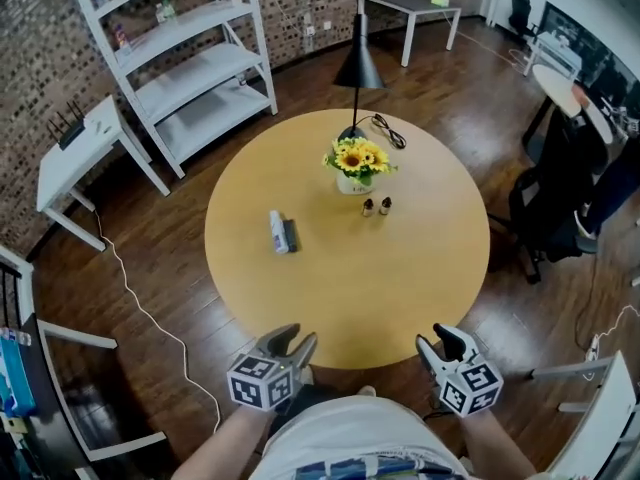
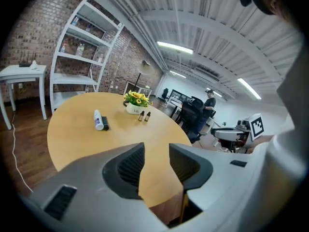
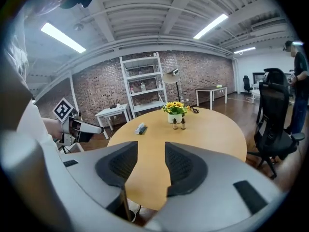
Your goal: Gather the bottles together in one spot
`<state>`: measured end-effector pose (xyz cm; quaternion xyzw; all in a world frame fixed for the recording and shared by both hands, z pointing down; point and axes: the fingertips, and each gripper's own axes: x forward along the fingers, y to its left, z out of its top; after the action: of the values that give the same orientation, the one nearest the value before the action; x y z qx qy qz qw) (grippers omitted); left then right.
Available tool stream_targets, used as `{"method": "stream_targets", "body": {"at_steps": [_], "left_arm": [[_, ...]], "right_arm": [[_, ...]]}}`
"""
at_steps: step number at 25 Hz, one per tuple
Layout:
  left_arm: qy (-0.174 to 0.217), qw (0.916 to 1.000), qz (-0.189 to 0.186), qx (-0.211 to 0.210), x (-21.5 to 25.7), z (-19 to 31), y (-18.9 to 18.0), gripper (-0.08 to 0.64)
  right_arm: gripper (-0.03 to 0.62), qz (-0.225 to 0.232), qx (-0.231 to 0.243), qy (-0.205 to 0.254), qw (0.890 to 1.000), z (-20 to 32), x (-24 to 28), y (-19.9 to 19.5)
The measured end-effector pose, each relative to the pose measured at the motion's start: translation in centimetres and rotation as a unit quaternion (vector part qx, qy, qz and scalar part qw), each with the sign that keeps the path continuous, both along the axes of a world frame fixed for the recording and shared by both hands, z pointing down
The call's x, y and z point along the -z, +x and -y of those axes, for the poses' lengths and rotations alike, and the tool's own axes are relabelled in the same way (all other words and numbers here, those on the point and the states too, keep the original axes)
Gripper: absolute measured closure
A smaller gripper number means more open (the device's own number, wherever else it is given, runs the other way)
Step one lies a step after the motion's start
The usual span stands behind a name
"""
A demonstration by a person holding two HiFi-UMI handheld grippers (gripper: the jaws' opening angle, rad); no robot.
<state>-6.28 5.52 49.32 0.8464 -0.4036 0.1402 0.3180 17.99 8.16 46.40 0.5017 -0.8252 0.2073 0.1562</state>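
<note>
Just in front of the sunflower pot [image 1: 352, 181], one brown dropper bottle [image 1: 368, 207] and a second brown bottle [image 1: 385, 205] stand side by side on the round table [image 1: 400, 278]. The white bottle [image 1: 278, 232] lies well apart to their left. At the near edge, your left gripper [image 1: 298, 341] and right gripper [image 1: 437, 340] hover empty, jaws narrowly apart.

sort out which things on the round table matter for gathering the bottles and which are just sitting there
For the job: white bottle on its side; dark item beside it, possibly a bottle; left brown bottle; right brown bottle.
Just lying about: sunflower pot; black lamp; lamp cable.
</note>
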Motion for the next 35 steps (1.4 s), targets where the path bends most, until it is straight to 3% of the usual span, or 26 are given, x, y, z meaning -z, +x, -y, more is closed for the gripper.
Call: {"method": "stream_targets", "body": {"at_steps": [8, 12, 17, 23, 27, 35], "left_arm": [[-0.006, 0.9969, 0.046, 0.065, 1.0, -6.4, 2.4, 0.411], [-0.019, 0.9959, 0.060, 0.065, 1.2, -9.4, 3.6, 0.411], [-0.028, 0.9964, 0.051, 0.062, 1.2, -10.4, 4.2, 0.405], [-0.020, 0.9960, 0.058, 0.065, 0.4, -8.4, 3.5, 0.394], [-0.017, 0.9961, 0.054, 0.068, -0.4, -5.5, 1.9, 0.393], [-0.035, 0.9949, 0.053, 0.078, -3.2, 4.8, -4.5, 0.377]], "right_arm": [[0.388, 0.013, 0.037, 0.031, 0.999, -3.6, 1.0, 3.4], [0.388, 0.020, 0.038, 0.033, 0.999, -5.8, 1.1, 4.6], [0.384, 0.022, 0.028, 0.026, 0.999, -7.2, 1.1, 5.9], [0.367, 0.025, 0.026, 0.020, 0.999, -7.2, 0.4, 5.9], [0.342, -0.001, 0.038, 0.010, 0.999, -5.6, -0.2, 4.0], [0.342, -0.023, 0.029, 0.010, 0.999, -1.0, 0.4, -1.1]]}}
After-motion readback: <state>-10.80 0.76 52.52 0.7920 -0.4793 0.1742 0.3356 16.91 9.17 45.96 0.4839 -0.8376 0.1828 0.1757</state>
